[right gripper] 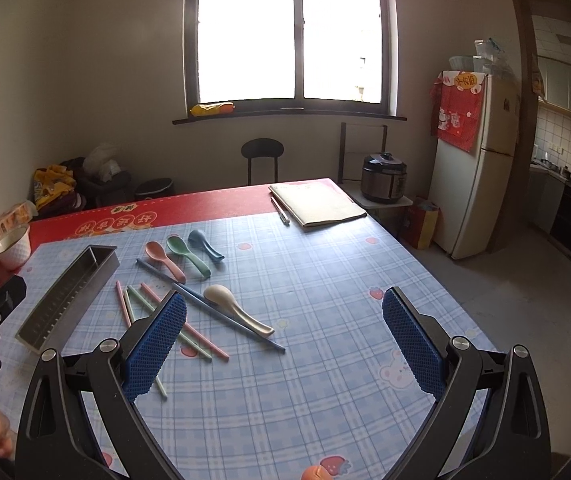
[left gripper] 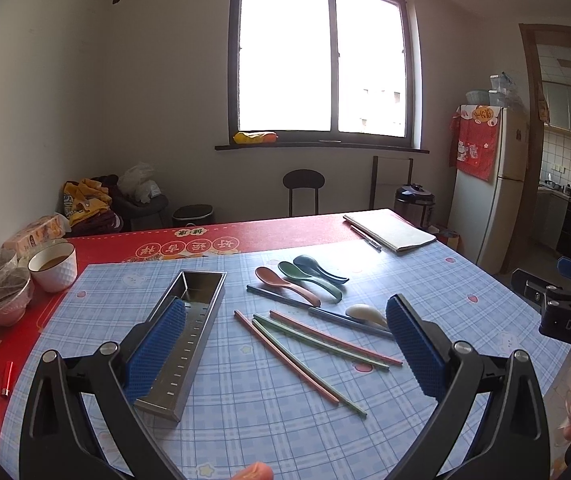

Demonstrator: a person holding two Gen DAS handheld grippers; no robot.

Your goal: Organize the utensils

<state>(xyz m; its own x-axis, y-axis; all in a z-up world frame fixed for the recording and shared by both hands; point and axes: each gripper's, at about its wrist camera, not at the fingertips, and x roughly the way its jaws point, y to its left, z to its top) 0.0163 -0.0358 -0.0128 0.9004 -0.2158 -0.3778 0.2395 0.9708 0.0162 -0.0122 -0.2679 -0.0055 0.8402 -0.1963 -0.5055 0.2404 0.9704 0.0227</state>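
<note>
Lying loose on the blue-and-white checked tablecloth [right gripper: 325, 280], the utensils are waiting to be sorted, none yet in the long rectangular stainless-steel trough [left gripper: 189, 332], which is sitting empty at the left of the group with its long axis running near to far. That orientation is probably giving the long pieces a straight path in.

Three short plastic spoons are lying side by side at the far edge of the group, bowls pointing far-left: a salmon-pink spoon [left gripper: 285, 284], a green spoon [left gripper: 309, 280] and a dark blue spoon [left gripper: 319, 269]. A cream-white spoon [right gripper: 237, 310] is lying apart, nearer and to the right, resting across a pair of dark blue chopsticks [right gripper: 213, 308]. Nearer still, pink chopsticks [left gripper: 285, 360] and pale green chopsticks [left gripper: 317, 344] are fanning out diagonally, crossing one another between the trough and the cream-white spoon.

The left gripper [left gripper: 285, 360] is hovering over the near end of the trough and the chopstick fan, its blue ribbed pads [left gripper: 157, 356] spread wide and holding nothing; this spread suits straddling a thin chopstick. The right gripper [right gripper: 283, 344] is hovering over the near right part of the cloth, likewise fully spread and empty, with the cream-white spoon just beyond its left pad.

Beyond the cloth, a closed beige notebook [right gripper: 317, 204] with a pen [right gripper: 281, 210] beside it is lying at the far right, and white ceramic bowls [left gripper: 53, 266] are standing at the far left, well apart from the work area.
</note>
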